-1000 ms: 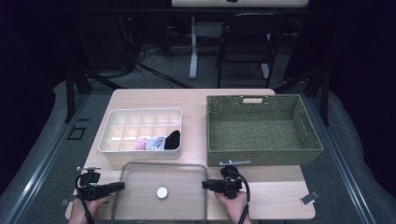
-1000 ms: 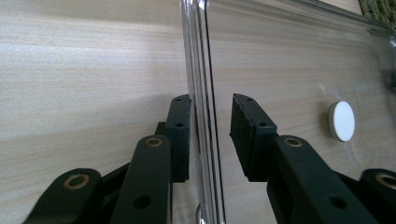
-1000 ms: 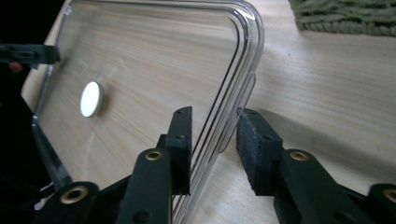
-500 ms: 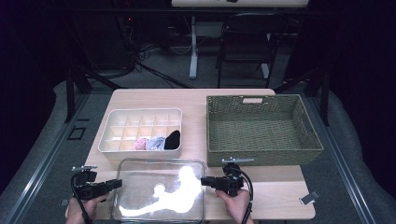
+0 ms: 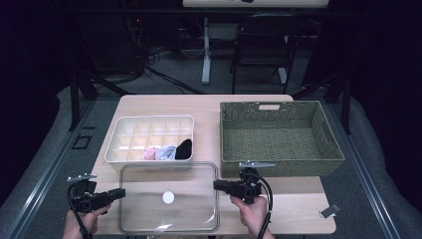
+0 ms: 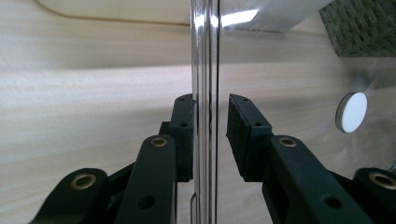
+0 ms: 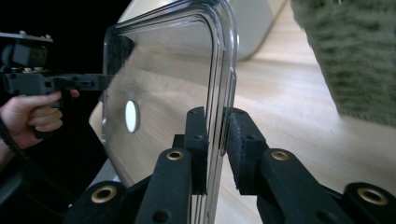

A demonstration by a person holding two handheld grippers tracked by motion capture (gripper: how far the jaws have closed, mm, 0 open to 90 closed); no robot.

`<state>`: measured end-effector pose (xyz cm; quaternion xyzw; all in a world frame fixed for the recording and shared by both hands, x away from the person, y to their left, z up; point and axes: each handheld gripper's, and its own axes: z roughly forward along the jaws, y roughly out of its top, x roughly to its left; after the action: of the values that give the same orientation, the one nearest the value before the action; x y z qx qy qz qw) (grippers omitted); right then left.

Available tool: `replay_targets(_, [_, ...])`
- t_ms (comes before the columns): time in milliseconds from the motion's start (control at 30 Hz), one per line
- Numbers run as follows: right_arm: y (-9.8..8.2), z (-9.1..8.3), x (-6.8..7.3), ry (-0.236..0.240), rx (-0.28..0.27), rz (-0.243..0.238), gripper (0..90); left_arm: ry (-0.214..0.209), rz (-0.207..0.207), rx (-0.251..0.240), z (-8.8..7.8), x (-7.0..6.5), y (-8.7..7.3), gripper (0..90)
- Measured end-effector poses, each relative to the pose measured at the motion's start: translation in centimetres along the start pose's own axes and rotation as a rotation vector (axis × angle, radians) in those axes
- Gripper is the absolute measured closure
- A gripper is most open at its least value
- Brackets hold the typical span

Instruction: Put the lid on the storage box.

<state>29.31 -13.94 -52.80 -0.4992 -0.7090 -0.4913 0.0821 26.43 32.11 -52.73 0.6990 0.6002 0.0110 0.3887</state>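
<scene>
Between both tongs: clear lid (image 5: 169, 199).

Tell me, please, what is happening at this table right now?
A person holds a clear plastic lid by its two short edges, one gripper on each side. The left gripper and the right gripper have just been closing on its rim. Behind it stands a white divided box with rolled socks in its front row, and a green woven basket stands beside that on the wooden table.
</scene>
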Motion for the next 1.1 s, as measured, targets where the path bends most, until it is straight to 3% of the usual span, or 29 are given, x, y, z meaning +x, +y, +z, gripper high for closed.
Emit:
replay_targets(133, [0.7, -0.2, 0.5, 0.024, -0.022, -0.01, 80.7, 0.012, 0.015, -0.025, -0.5, -0.1, 0.5, 73.1])
replay_targets(433, [2.1, 0.0, 1.3, 0.053, -0.043, -0.023, 81.2, -0.003, 0.025, -0.086, -1.6, 0.4, 1.7, 73.4])
replay_targets(733, [5.5, 0.8, 2.2, 0.039, -0.078, -0.036, 80.8, 0.023, 0.069, -0.129, -2.7, 0.6, 5.6, 73.5])
replay_targets(1100, [9.5, 2.4, 3.0, 0.0, -0.091, -0.053, 80.4, 0.045, 0.061, -0.154, -2.8, 2.1, 9.5, 73.4])
